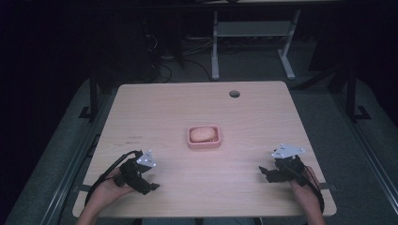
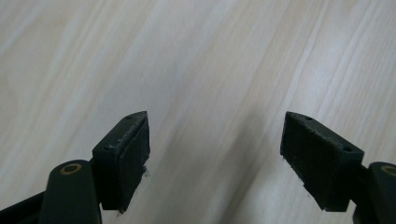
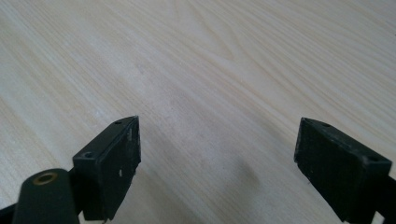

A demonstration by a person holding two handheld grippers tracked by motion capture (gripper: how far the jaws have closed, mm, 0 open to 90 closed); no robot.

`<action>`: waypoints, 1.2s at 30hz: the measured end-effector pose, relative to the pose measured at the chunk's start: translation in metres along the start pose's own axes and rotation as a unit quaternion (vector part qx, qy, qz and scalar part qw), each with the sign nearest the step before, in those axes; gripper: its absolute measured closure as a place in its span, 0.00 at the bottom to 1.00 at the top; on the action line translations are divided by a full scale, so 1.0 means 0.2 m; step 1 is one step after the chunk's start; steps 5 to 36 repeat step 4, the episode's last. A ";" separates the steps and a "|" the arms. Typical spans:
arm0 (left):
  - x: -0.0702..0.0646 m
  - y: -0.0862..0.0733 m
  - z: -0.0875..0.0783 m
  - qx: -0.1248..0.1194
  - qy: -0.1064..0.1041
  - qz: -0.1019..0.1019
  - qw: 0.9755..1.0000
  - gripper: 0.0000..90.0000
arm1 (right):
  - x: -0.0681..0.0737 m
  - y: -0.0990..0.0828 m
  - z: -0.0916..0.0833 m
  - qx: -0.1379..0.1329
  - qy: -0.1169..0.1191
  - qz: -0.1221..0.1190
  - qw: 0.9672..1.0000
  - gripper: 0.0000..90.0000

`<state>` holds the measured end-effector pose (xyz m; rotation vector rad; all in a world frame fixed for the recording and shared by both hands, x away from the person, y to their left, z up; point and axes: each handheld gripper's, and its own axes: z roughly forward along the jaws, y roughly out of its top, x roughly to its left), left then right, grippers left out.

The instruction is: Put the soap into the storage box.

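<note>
Overhead, a pale wooden table [image 1: 244,117] sits in a dim room whose background is too dark to make out. Near its middle stands a small pink square dish [image 1: 204,142] holding a rounded pinkish-tan object [image 1: 202,133], possibly a bread roll or a bar of soap; the picture is too soft to tell which. Both grippers rest near the table's front edge, well apart from the dish and from each other. The left gripper [image 1: 149,183] sits at the front left, the right gripper [image 1: 265,173] at the front right; the person's hands behind them are partly cut off by the bottom edge. In the left gripper view, the left gripper [image 2: 215,140] has its two black jaws spread wide with bare wood grain between them, holding nothing. In the right gripper view, the right gripper [image 3: 217,147] is likewise wide open and empty above bare tabletop.
</note>
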<state>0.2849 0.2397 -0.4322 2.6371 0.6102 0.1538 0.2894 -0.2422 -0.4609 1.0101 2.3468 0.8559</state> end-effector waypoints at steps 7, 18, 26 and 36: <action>-0.01 -0.05 -0.01 0.000 0.000 -0.011 1.000 0.26 | 0.00 0.00 0.00 -0.002 0.003 -0.003 1.000 0.15; -0.01 -0.05 -0.01 0.000 0.000 -0.011 1.000 0.26 | 0.00 0.00 0.00 -0.002 0.003 -0.003 1.000 0.15; -0.01 -0.05 -0.01 0.000 0.000 -0.011 1.000 0.26 | 0.00 0.00 0.00 -0.002 0.003 -0.003 1.000 0.15; -0.01 -0.05 -0.01 0.000 0.000 -0.011 1.000 0.26 | 0.00 0.00 0.00 -0.002 0.003 -0.003 1.000 0.15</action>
